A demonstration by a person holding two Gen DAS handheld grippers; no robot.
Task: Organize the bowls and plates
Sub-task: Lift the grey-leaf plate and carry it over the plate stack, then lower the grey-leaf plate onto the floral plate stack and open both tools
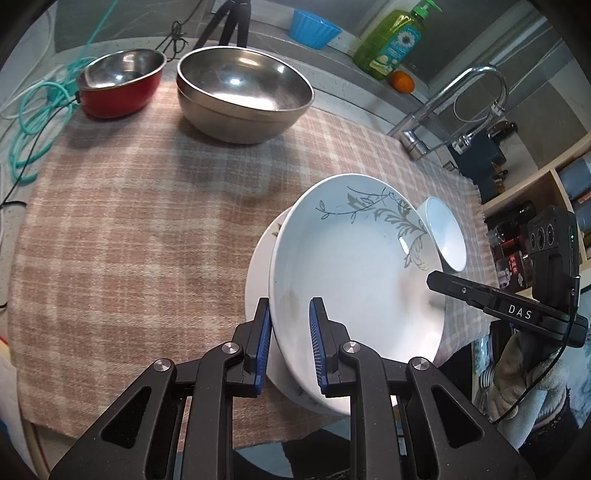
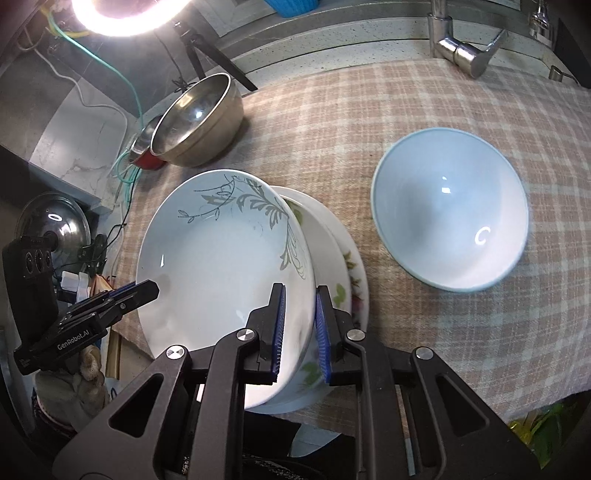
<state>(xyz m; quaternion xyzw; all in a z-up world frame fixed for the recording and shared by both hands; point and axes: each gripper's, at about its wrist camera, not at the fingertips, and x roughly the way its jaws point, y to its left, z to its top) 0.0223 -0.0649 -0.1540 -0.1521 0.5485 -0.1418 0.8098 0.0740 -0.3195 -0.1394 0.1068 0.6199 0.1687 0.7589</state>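
The leaf-patterned plate point(image 1: 354, 266) covered most of the floral plate point(image 2: 347, 273) beneath it. The steel bowl point(image 2: 195, 122) hid all but a sliver of the red bowl point(image 2: 146, 157) in the right wrist view. The white bowl point(image 1: 445, 236) was partly concealed behind the patterned plate's rim. The blue tub point(image 2: 291, 7) was cut off by the top edge.

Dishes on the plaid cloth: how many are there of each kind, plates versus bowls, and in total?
Plates: 2, the leaf-pattern plate held by both grippers, left and right, over the floral plate.
Ceramic bowls: 1, the white bowl.
Metal bowls: 2, the steel bowl and the red-sided bowl.
Total: 5.
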